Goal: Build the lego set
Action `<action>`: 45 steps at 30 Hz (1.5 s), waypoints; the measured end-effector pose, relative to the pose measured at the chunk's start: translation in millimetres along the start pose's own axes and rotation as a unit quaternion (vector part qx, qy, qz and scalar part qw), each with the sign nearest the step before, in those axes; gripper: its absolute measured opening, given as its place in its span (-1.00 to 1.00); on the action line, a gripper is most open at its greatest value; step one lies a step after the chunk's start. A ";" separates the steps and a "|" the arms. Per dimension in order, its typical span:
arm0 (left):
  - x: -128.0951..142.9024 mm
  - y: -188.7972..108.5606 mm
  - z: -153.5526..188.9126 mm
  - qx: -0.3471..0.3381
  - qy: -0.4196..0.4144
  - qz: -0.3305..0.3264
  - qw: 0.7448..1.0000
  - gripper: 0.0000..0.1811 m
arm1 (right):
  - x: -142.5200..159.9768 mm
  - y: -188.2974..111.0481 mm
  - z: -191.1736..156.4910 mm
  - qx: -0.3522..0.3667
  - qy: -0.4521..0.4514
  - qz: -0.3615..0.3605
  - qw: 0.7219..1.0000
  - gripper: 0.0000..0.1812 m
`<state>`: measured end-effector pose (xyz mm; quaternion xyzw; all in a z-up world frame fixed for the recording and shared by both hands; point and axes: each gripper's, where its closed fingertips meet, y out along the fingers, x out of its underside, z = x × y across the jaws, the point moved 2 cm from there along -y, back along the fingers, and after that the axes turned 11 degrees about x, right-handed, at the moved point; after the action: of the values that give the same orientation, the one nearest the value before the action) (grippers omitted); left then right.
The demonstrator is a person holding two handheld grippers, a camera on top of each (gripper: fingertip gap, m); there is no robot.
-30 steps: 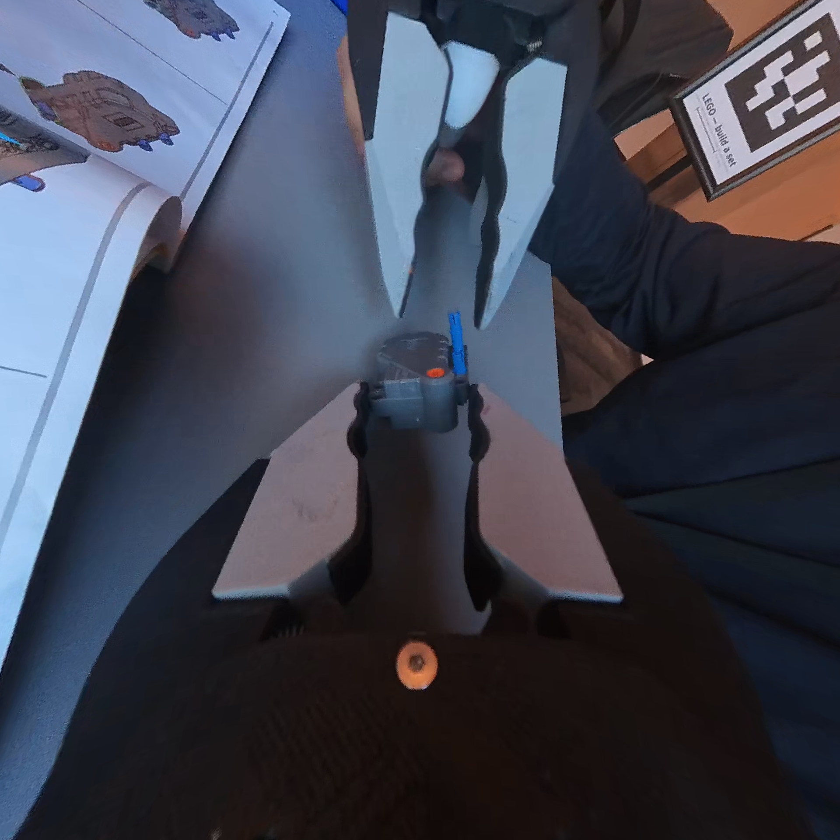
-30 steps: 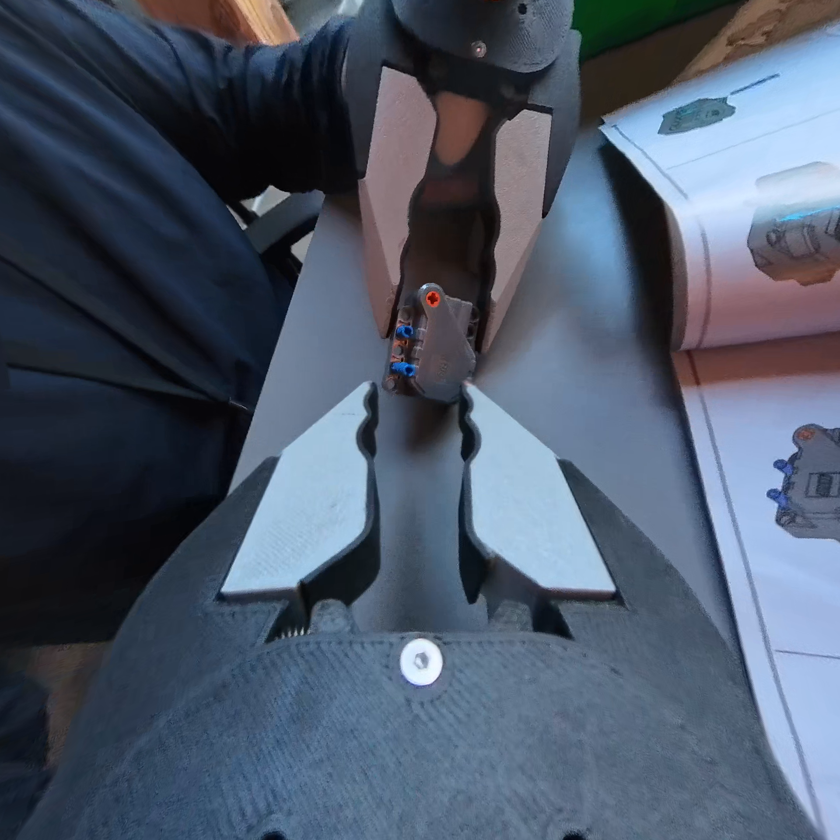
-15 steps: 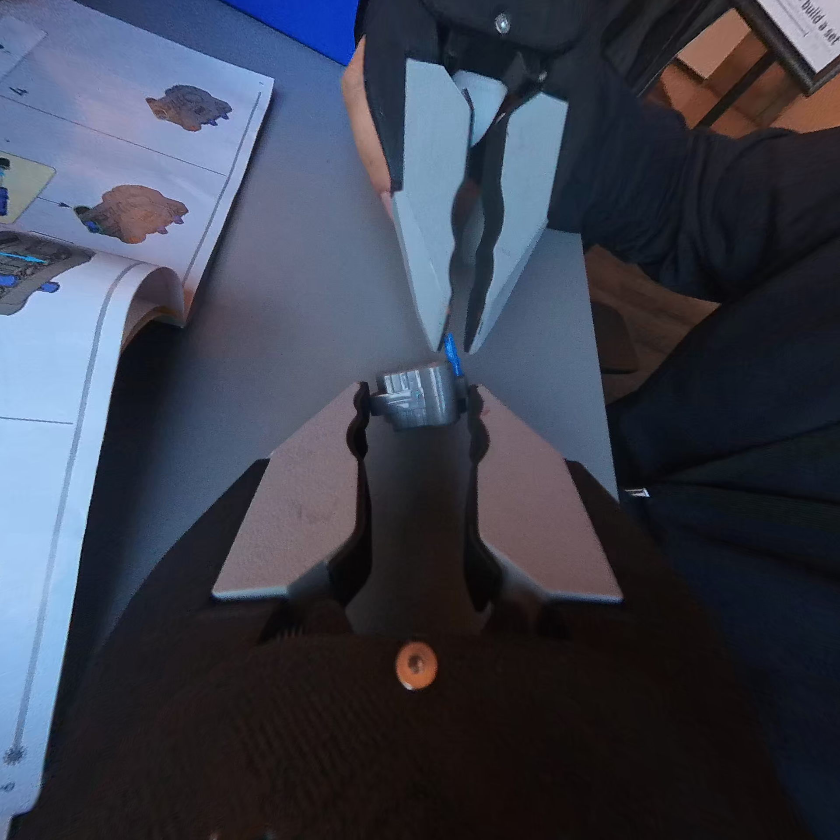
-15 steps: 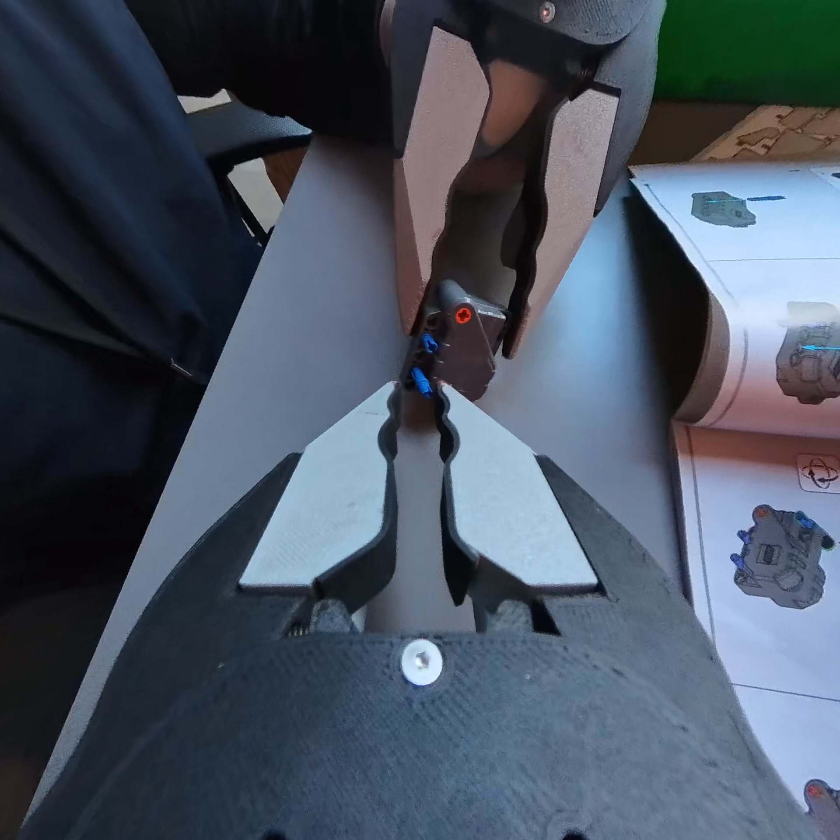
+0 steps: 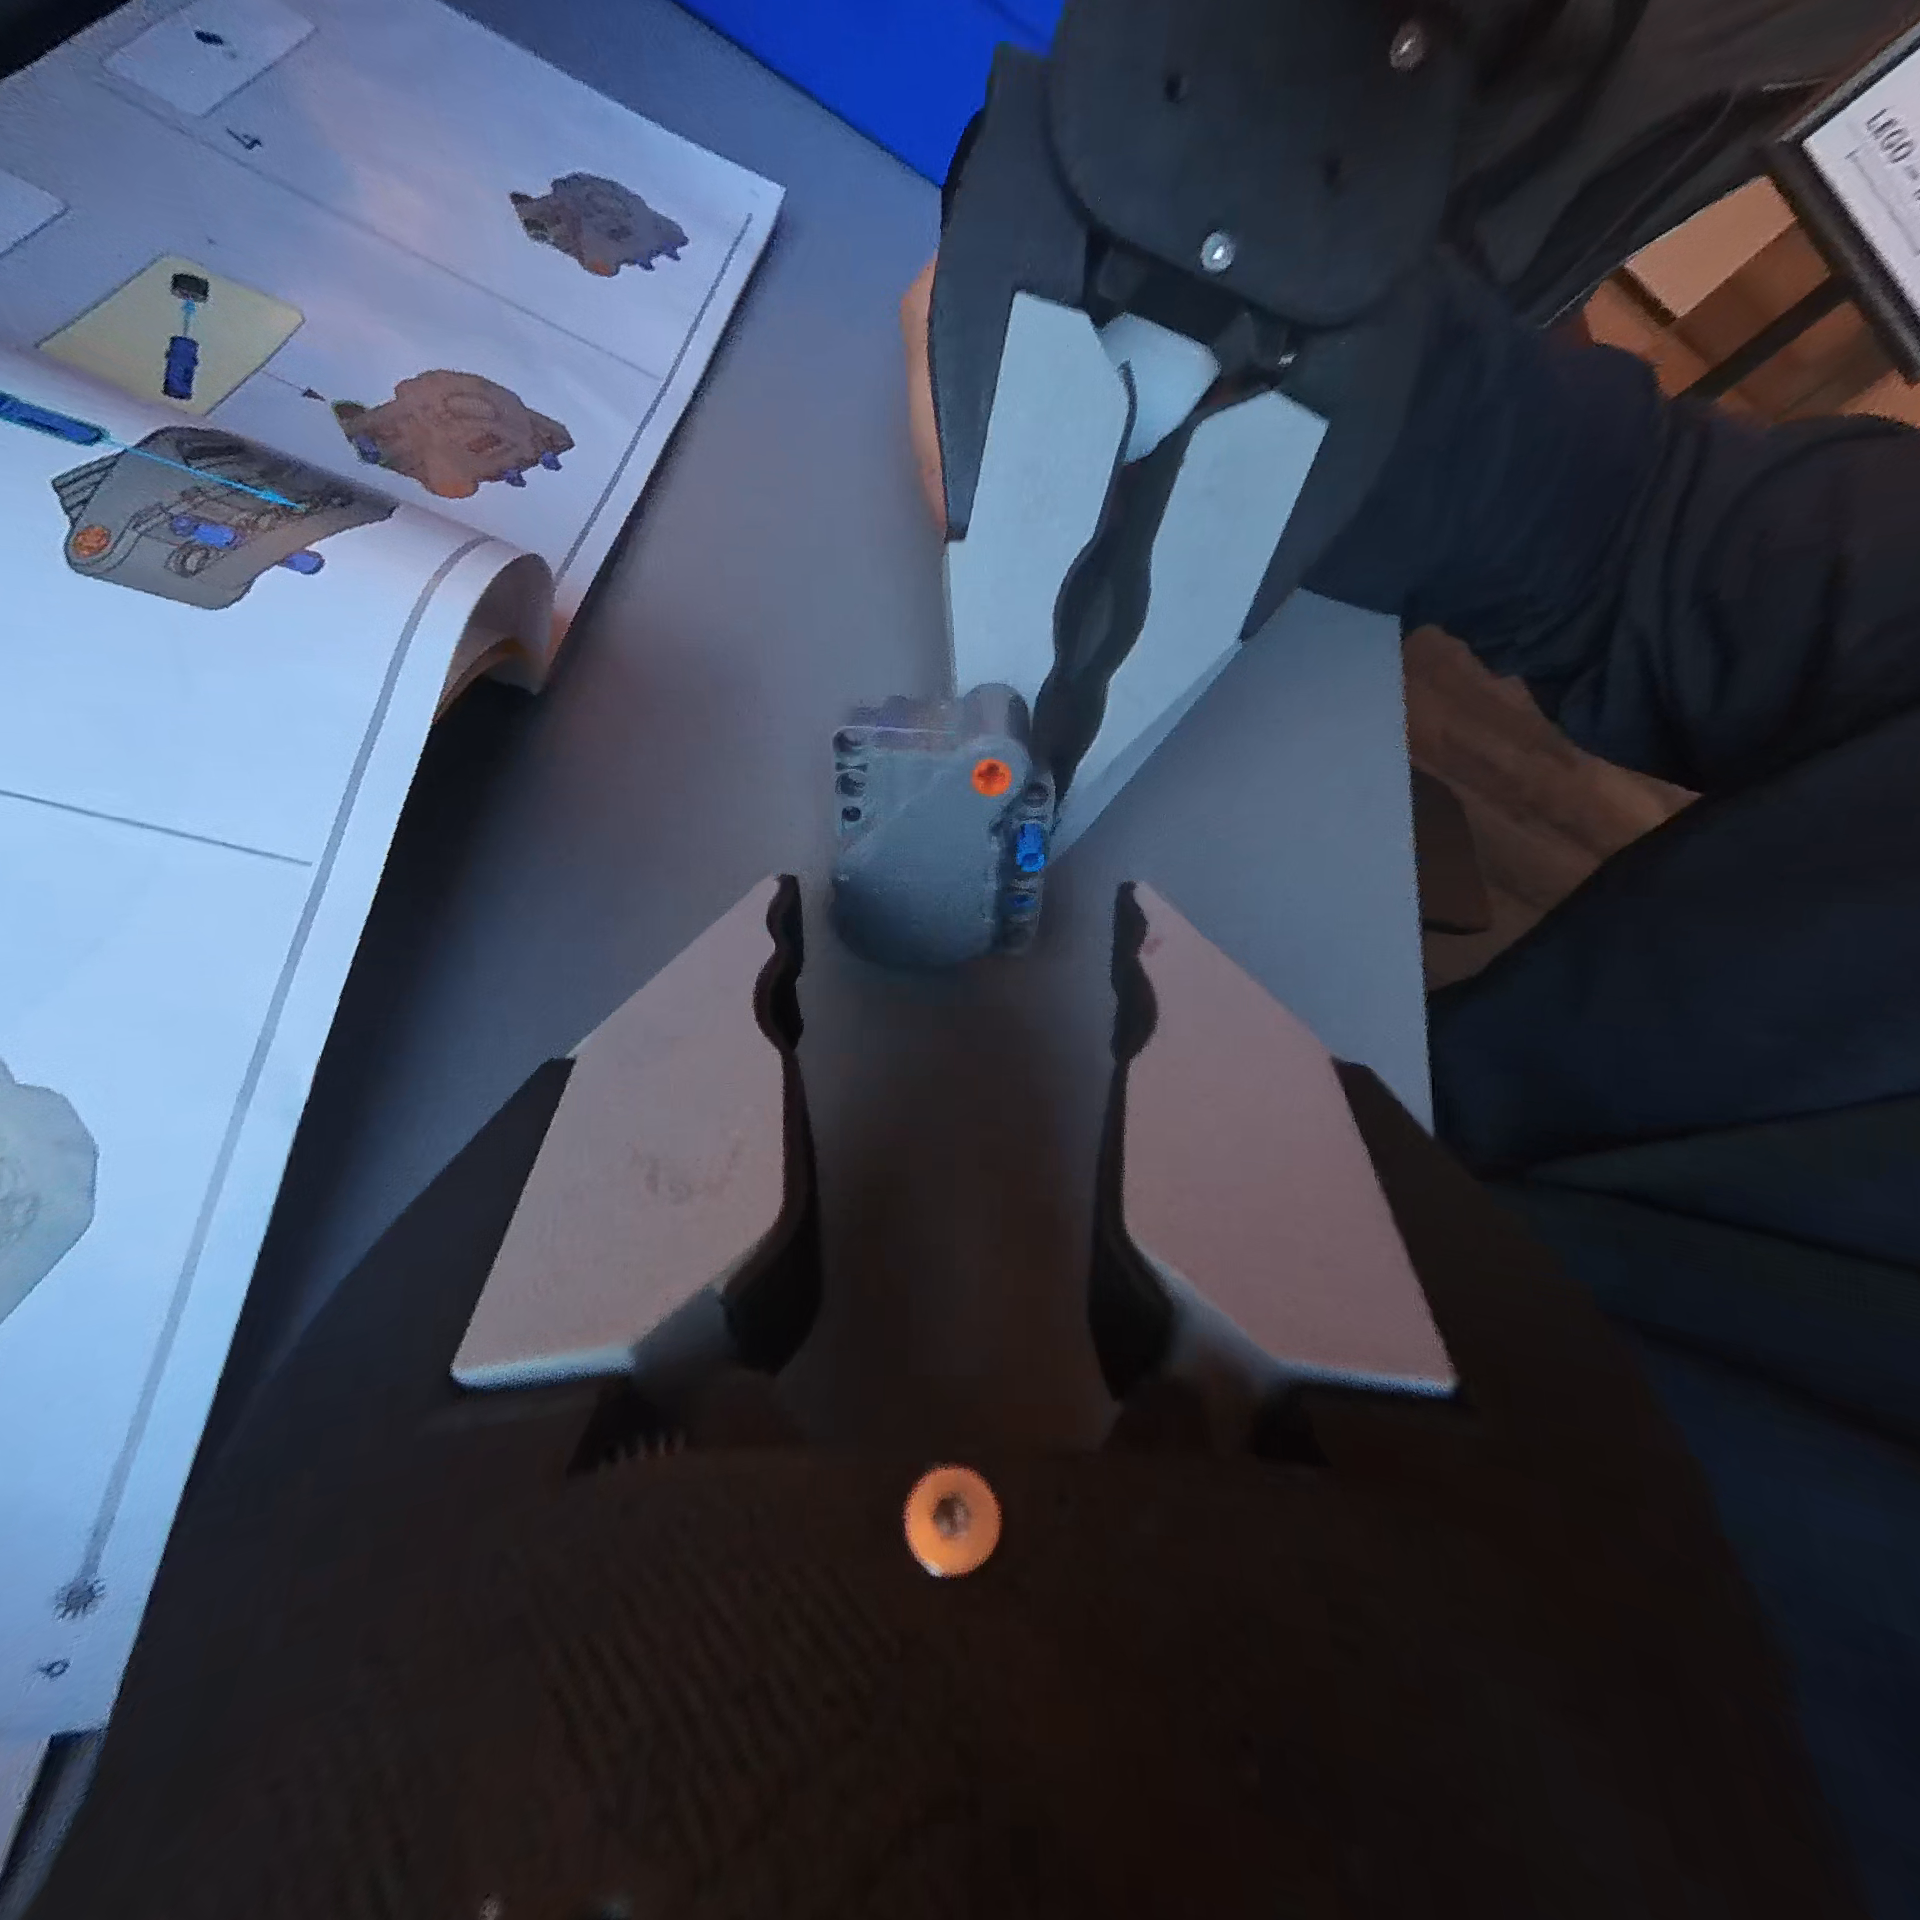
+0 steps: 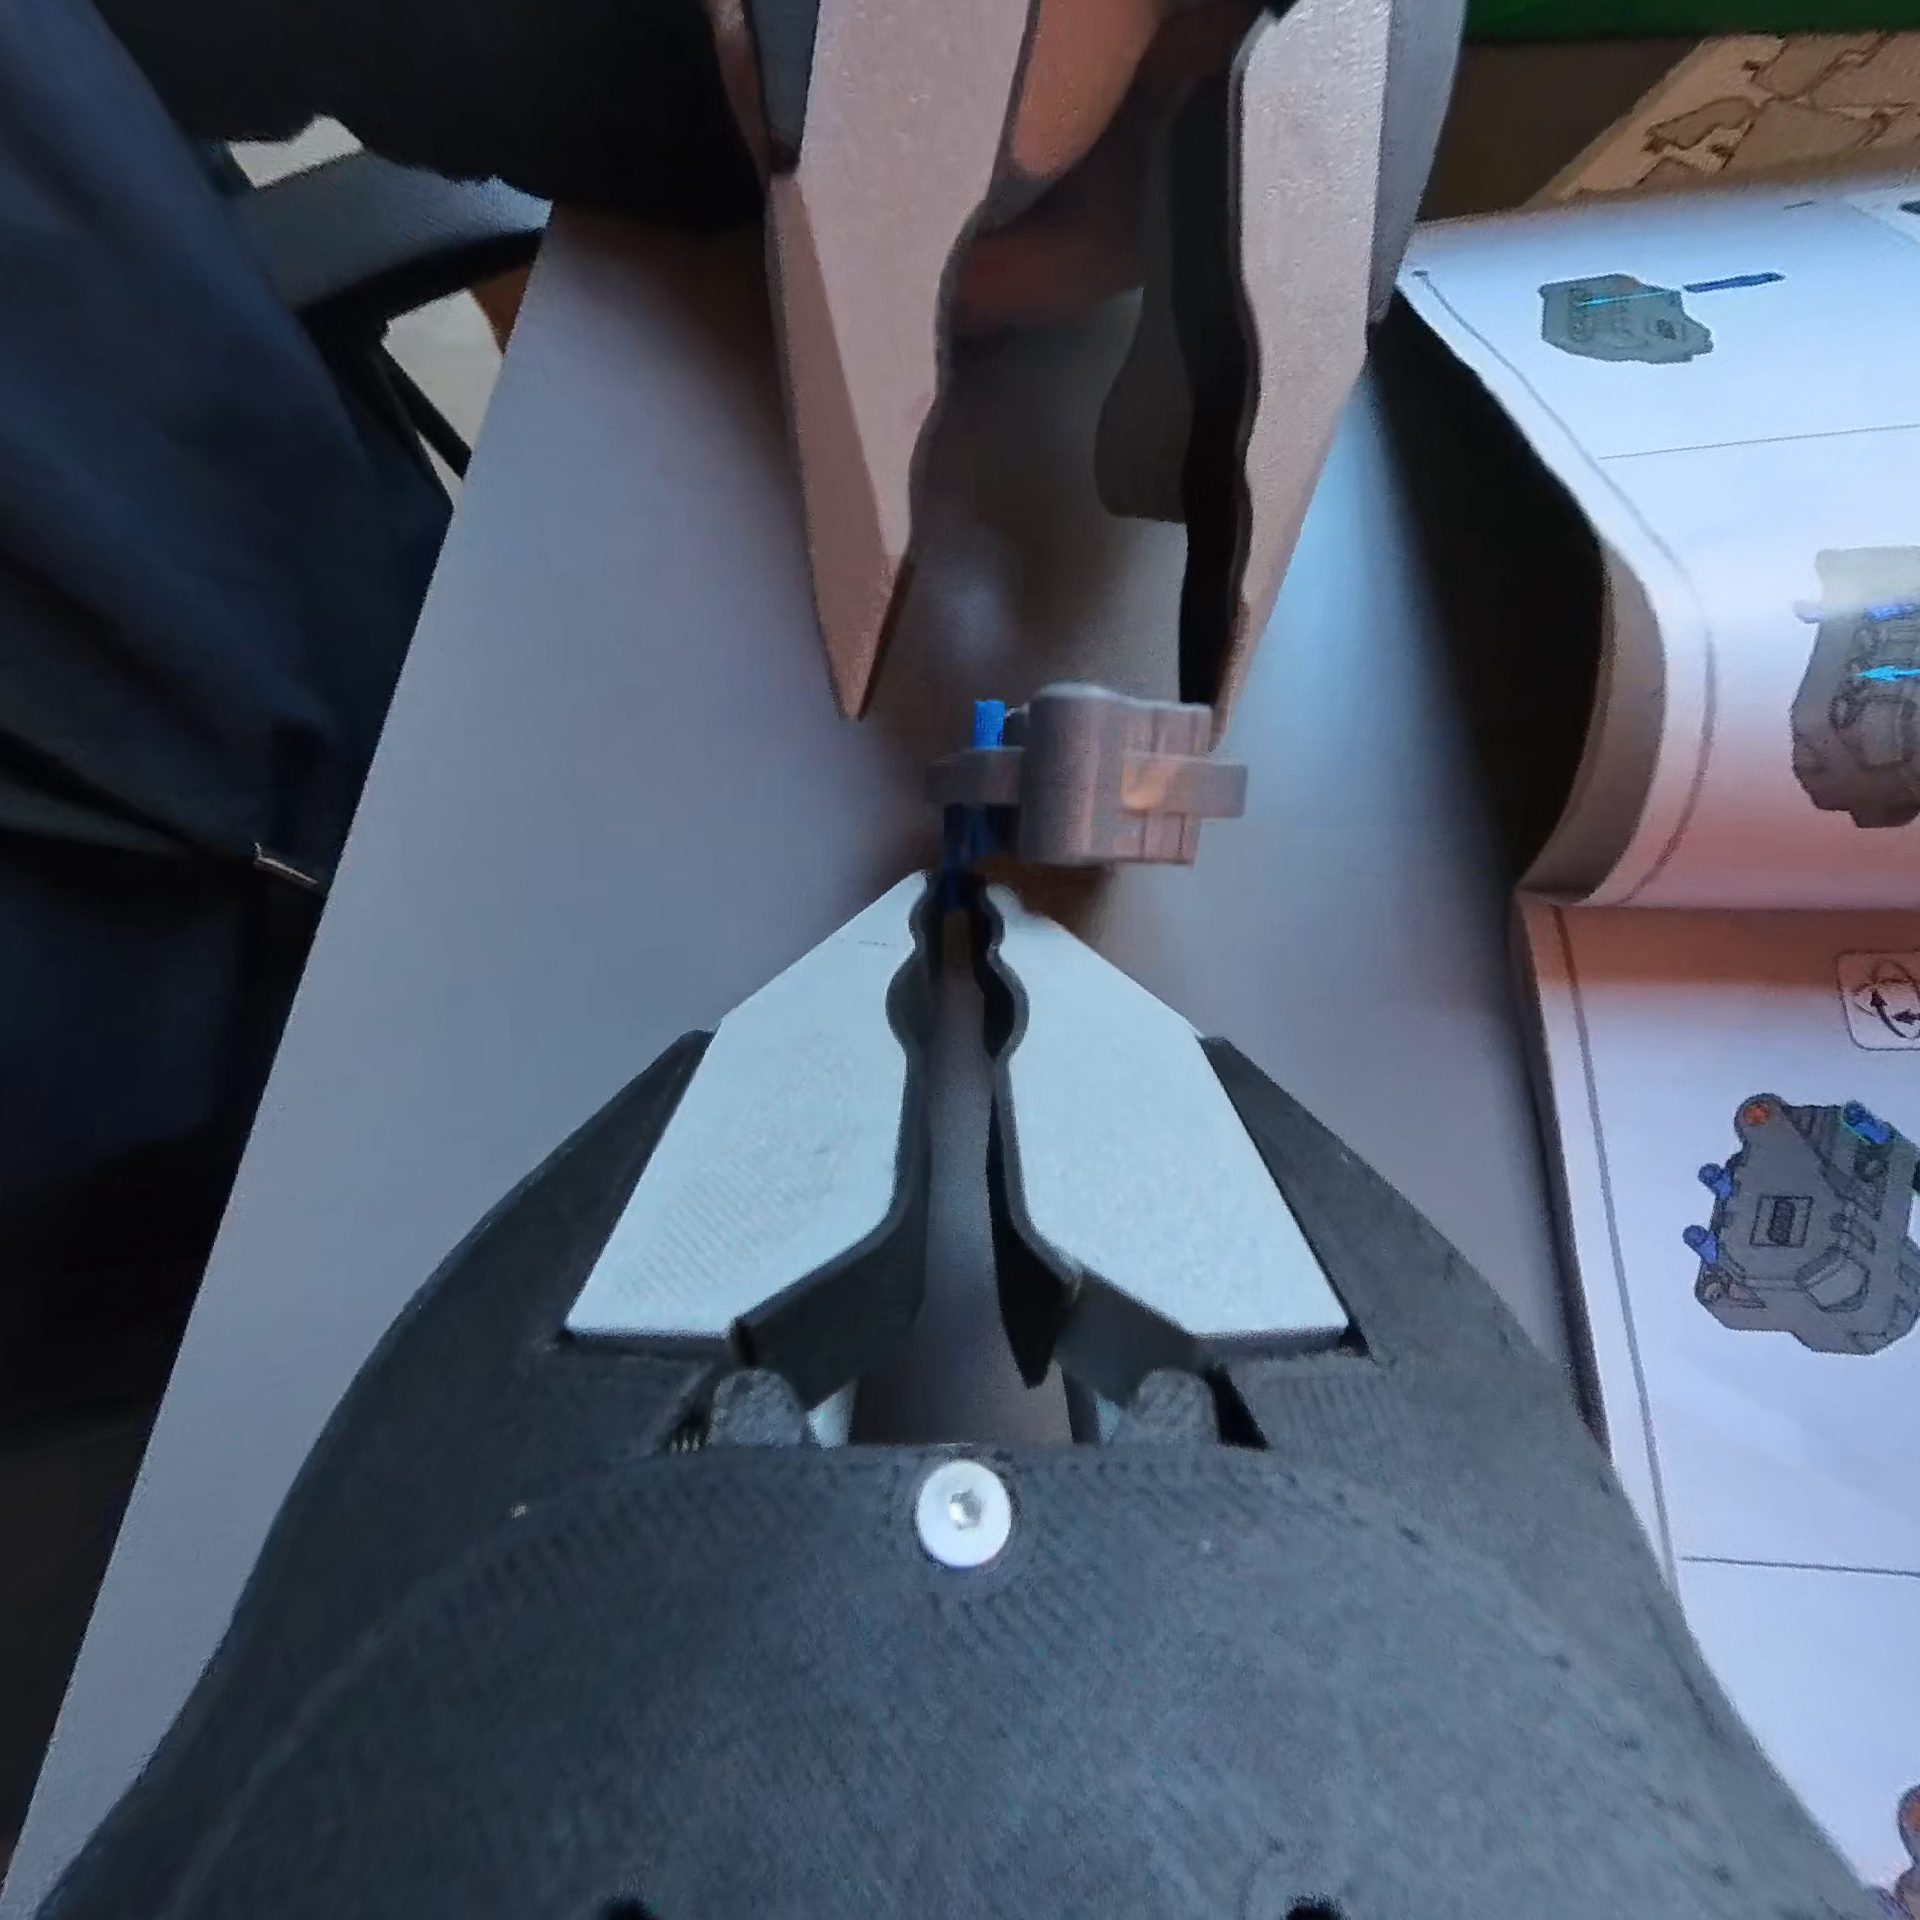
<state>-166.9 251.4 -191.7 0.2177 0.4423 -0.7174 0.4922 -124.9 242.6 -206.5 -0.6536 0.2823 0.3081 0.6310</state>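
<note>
Left gripper (image 5: 951, 904) spread wide, right gripper (image 6: 961, 894) pinching blue pin (image 6: 966, 831) in grey motor block (image 5: 935, 831), open manual (image 5: 260, 520) alongside

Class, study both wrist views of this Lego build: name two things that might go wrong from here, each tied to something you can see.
1. The left gripper is open, so the grey Lego block hangs only from the blue pin pinched by the right gripper; it may twist or drop onto the table.
2. That pin looks thin, gripped only at the tips; it could slip free.
</note>
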 end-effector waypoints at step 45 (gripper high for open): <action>-28.4 -7.4 15.8 -0.016 0.104 0.096 0.990 -0.52 | -40.0 -25.8 -4.9 0.092 -0.102 0.108 0.985 -0.98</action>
<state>-159.6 253.5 -159.2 0.3251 0.4798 -0.6328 0.5135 -131.2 238.1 -159.3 -0.5236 0.3126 0.4124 0.6768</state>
